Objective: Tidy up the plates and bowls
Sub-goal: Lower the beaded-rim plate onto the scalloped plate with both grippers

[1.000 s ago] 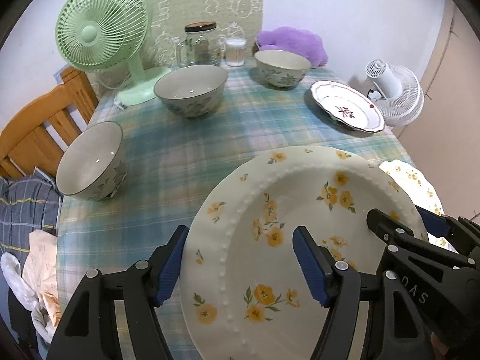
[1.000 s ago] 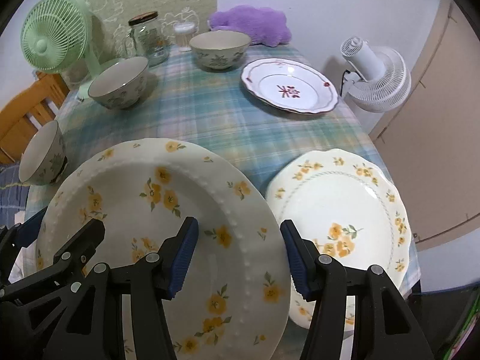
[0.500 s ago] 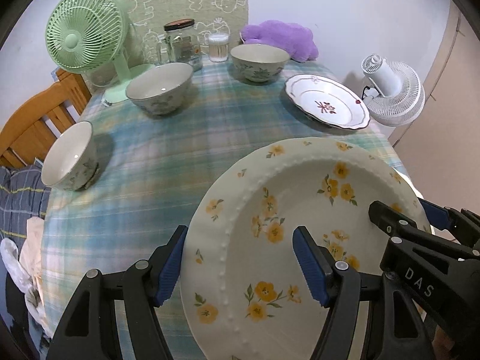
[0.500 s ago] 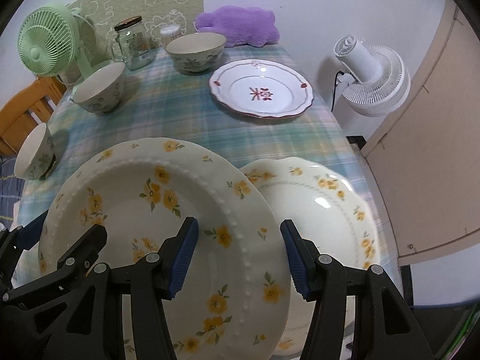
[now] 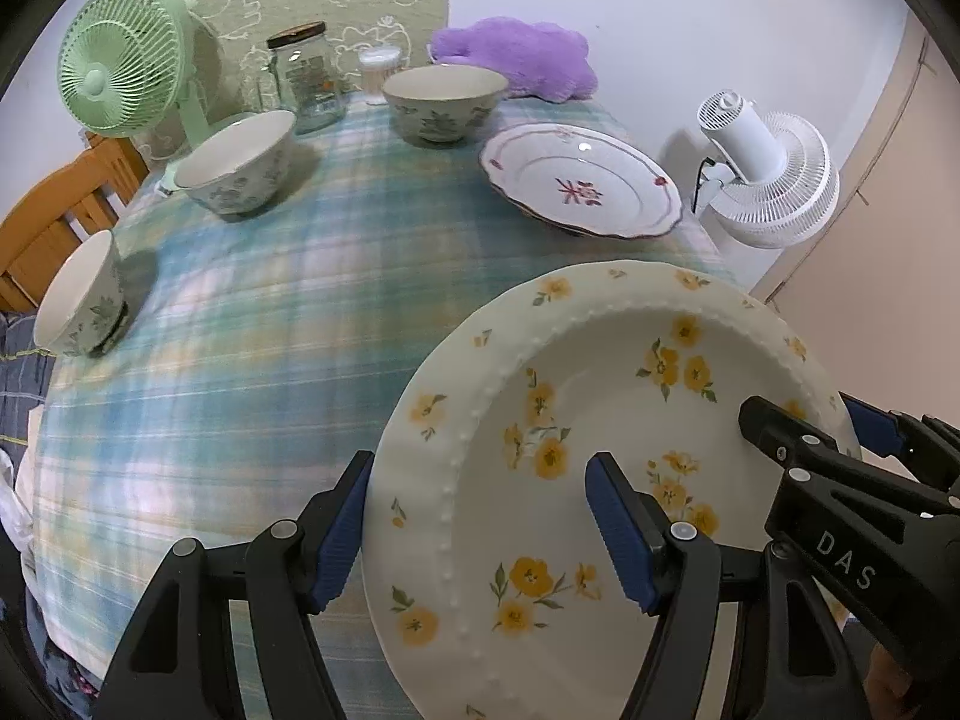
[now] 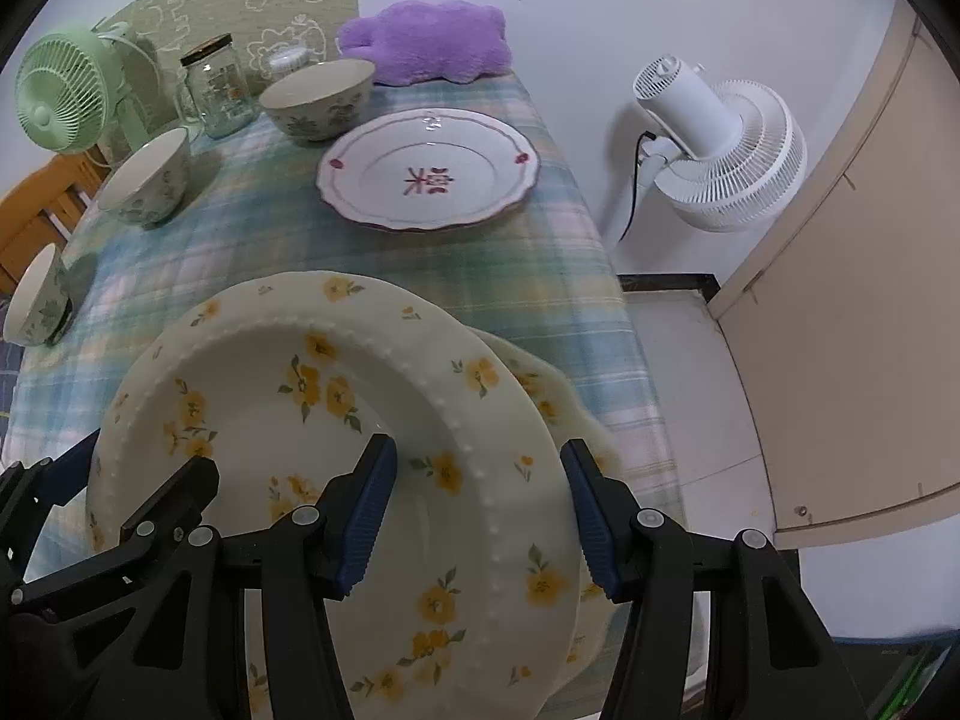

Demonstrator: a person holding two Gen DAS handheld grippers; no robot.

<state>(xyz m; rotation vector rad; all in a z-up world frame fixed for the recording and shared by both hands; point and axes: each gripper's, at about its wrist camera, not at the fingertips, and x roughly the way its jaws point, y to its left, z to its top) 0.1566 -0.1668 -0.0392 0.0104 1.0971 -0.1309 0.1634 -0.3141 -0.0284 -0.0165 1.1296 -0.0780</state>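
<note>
A cream plate with yellow flowers hangs above the table, held at two rims. My left gripper straddles its left rim and my right gripper its right rim, each shut on it. Under its right side a second yellow-flower plate lies on the table, mostly hidden. A white plate with a red motif lies farther back. Three floral bowls stand at back, back left and left edge.
The table has a blue-green plaid cloth. A green fan, a glass jar and a purple plush stand at the back. A white fan stands off the table's right edge. A wooden chair is at left.
Both grippers have lifted the flowered plate and carried it right, so it now covers most of the second flowered plate. The table items look farther away.
</note>
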